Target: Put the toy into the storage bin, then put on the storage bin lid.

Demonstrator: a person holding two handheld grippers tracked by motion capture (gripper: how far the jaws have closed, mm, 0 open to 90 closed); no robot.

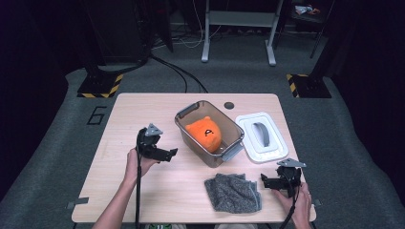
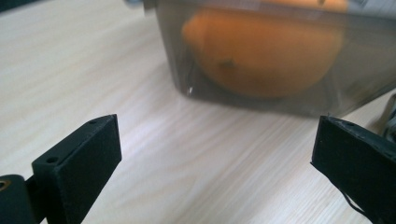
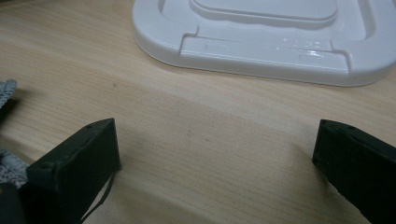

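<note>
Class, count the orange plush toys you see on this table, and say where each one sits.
1. The orange plush toy sits inside the clear bin at the table's middle; nothing shows of any other beneath it.

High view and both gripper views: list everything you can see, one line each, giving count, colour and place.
Table: one, light wood, centre of the floor.
Bin: one, clear grey, lid off, mid-table.
Plush toy: one, orange, inside the bin.
Lid: one, white with grey handle, right of the bin.
Cloth: one, grey, folded, on the table's near edge.
Left gripper: one, black, open, beside the bin.
Right gripper: one, black, open, right of the cloth.
Hands: two, at the near edge.
</note>
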